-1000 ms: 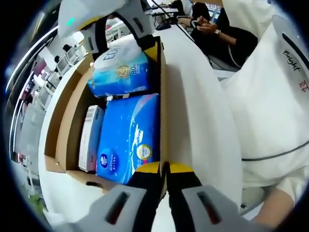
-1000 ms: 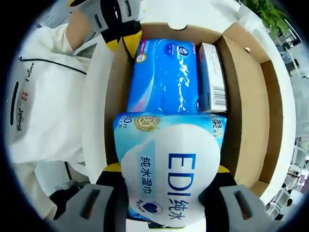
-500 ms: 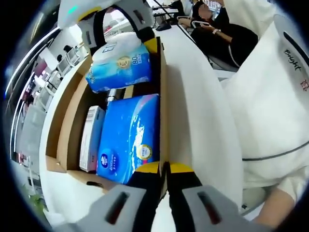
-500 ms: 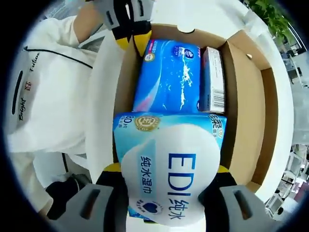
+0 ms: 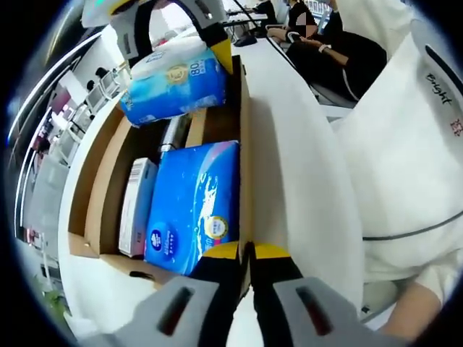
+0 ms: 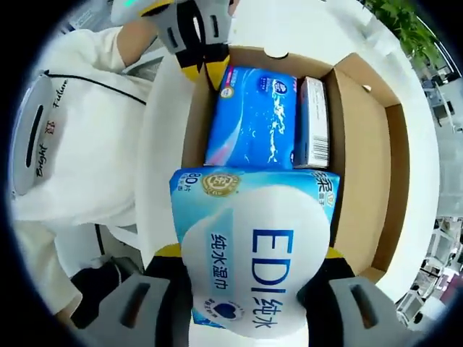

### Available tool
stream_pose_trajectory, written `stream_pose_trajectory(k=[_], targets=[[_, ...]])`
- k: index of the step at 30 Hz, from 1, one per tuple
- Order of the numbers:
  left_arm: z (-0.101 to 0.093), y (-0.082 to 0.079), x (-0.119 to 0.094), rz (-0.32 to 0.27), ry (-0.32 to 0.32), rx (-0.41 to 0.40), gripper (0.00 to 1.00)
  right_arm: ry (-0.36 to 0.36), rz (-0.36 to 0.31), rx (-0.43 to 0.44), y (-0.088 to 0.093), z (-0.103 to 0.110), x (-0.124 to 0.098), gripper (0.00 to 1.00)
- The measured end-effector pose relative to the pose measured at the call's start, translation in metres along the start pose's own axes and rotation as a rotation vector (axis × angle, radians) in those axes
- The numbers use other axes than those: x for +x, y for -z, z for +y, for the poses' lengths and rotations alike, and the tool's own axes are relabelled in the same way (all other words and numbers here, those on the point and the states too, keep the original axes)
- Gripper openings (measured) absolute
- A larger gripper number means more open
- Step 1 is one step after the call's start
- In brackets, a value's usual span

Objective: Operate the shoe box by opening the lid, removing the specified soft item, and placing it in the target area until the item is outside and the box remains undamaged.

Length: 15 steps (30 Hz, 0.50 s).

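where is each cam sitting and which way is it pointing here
Left gripper view: rides the left gripper, whose jaws pinch the shoe box wall at the near end; it looks along the open box toward the right gripper holding the wipes pack at the far end. The person's white sleeve is on the right.
Right gripper view: rides the right gripper, looking down over its clamped wipes pack into the box; the left gripper and sleeve show at top left.
Shared: the box, blue tissue pack, small carton.

"edi" and "80" on wipes pack [image 6: 253, 253]; "bright" on white garment [image 5: 412, 144].
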<state>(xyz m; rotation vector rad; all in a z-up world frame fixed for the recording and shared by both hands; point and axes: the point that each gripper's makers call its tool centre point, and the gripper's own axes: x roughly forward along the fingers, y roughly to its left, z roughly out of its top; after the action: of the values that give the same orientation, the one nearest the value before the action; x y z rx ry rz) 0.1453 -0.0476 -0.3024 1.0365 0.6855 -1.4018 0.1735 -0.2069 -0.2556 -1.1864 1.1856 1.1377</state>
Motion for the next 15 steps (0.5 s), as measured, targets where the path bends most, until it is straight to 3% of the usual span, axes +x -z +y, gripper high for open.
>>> stream_pose_trajectory(k=[7,15], targets=[[0.0,0.0,0.0,0.002,-0.001,-0.001,0.04,0.011,0.03,-0.013,0.011,-0.001,-0.008,0.61],[0.001,0.0,0.0,0.001,-0.004,-0.01,0.04,0.011,0.008,-0.009,0.013,0.001,-0.015,0.61]])
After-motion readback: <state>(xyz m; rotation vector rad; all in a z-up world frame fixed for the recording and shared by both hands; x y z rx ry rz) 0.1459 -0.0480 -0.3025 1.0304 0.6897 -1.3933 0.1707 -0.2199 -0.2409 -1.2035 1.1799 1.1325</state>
